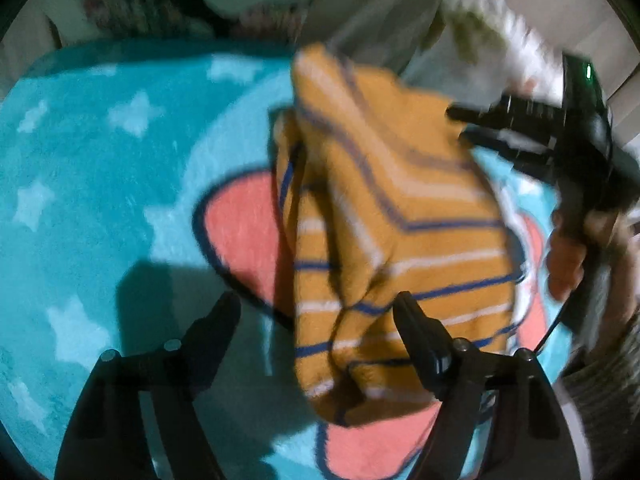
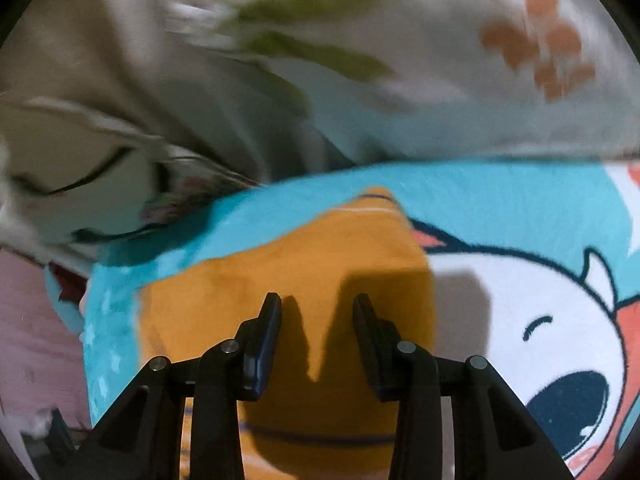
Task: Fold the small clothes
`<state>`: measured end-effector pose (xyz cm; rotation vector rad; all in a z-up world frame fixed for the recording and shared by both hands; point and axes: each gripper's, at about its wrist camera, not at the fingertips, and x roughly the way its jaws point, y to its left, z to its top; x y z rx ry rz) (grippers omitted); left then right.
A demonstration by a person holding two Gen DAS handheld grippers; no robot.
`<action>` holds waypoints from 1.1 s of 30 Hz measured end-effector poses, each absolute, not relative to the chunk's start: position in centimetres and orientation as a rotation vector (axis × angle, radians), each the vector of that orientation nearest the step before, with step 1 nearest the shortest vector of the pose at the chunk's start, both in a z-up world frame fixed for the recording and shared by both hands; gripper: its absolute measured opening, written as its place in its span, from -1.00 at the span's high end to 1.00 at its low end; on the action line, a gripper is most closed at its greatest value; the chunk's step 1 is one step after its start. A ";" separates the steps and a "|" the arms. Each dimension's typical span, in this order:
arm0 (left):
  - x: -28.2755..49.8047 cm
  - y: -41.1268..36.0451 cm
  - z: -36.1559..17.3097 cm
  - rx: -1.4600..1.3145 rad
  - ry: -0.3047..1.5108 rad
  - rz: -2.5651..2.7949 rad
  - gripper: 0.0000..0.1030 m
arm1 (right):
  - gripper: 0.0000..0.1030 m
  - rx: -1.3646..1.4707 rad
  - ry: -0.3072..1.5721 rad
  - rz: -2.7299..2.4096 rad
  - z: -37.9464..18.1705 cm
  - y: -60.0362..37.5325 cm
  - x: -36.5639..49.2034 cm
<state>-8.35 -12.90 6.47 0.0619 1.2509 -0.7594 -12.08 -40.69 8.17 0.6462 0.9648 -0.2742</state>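
Note:
An orange garment (image 1: 400,224) with white and blue stripes lies bunched and partly folded on a turquoise cartoon blanket (image 1: 100,184). My left gripper (image 1: 318,308) is open, its right finger (image 1: 416,328) resting over the garment's near edge and its left finger over the blanket. My right gripper (image 1: 460,124) shows at the garment's far right edge in the left wrist view. In the right wrist view the right gripper (image 2: 316,304) is open just above the orange garment (image 2: 320,264), with nothing between its fingers.
The blanket (image 2: 520,200) carries a white cartoon face (image 2: 540,320) and pink shapes (image 1: 240,232). Pale bedding with green and orange prints (image 2: 360,40) lies beyond it. A person's hand (image 1: 568,256) holds the right gripper's handle.

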 end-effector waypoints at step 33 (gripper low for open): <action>-8.4 -13.6 5.6 0.005 1.304 -0.817 0.78 | -0.07 0.761 0.938 -0.233 10.3 -37.7 -28.1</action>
